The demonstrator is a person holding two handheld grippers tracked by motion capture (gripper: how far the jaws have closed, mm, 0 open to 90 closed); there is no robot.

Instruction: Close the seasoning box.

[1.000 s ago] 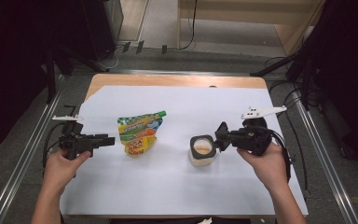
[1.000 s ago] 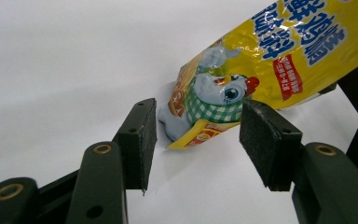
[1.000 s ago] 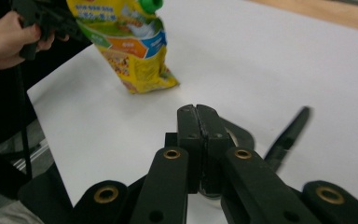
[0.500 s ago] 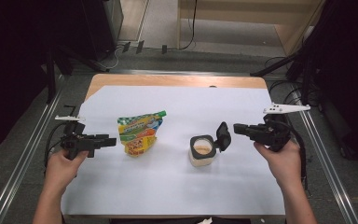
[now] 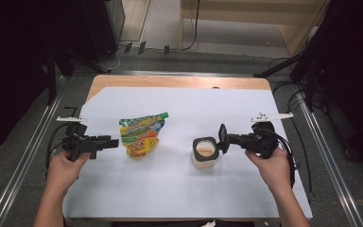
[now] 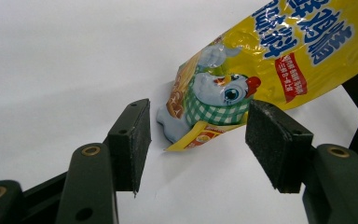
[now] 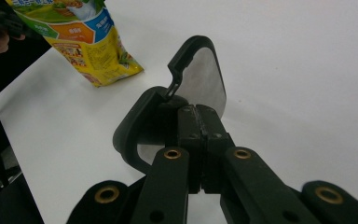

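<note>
Beside jar (image 5: pixel 205 152), right gripper (image 5: pixel 223 138) clamps lid (image 7: pixel 200 84) (upright, edge-on).

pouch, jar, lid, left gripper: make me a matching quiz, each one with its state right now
Things:
1. pouch
2. jar
3. lid
4. left gripper

States:
A. open, nothing between its jaws
B. clamped in the right gripper, off the table
C. lying flat on the white sheet
D. uncovered, pale contents showing

Pairs: 1-C, 2-D, 3-B, 4-A
</note>
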